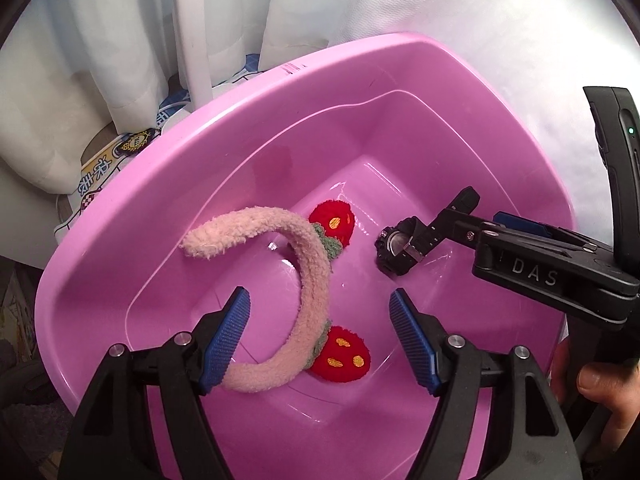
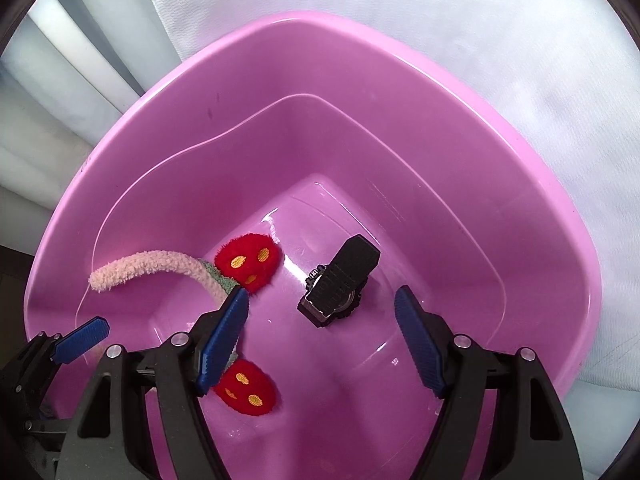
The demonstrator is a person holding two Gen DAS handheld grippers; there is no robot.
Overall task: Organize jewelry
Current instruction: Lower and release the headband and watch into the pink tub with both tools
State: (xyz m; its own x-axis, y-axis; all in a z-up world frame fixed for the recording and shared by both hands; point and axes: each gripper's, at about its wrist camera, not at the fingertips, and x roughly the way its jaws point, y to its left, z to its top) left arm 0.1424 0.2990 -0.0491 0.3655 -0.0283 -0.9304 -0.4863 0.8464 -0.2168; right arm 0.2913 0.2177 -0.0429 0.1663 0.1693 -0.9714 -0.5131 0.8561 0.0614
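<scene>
1. Left wrist view: your left gripper (image 1: 320,336) hangs over the pink tub (image 1: 160,168) with its jaws apart and nothing between the pads. The fuzzy headband (image 1: 308,280) lies free on the tub floor below them, its band passing under the left pad.
2. Same view: both red strawberry ears (image 1: 340,354) are on the tub floor, one near, one far. The black watch (image 1: 400,248) sits further in, to the right.
3. Same view: your right gripper (image 1: 460,216) comes in from the right, one finger above the watch. Whether it touches the watch can't be told from here. A hand (image 1: 600,392) holds that gripper's handle at the lower right.
4. Right wrist view: the right gripper (image 2: 322,340) is spread wide and empty. The watch (image 2: 338,286) lies on the tub floor between and beyond the pads, clear of both, strap curled over the case.
5. Same view: the headband (image 2: 160,264) is left of the watch, near but apart. One blue pad of the left gripper (image 2: 82,338) shows at the far left.
6. Handling, headband: likely light, soft plush over a springy core. Pinch across the band at mid-arc. Don't take the ears; they'd probably flop and swing.
7. Handling, watch: looks denser, with a hard case and a ribbed rubbery strap. Grip across the case or the folded strap. The glossy tub floor looks slick, so it may skate if you nudge it.
</scene>
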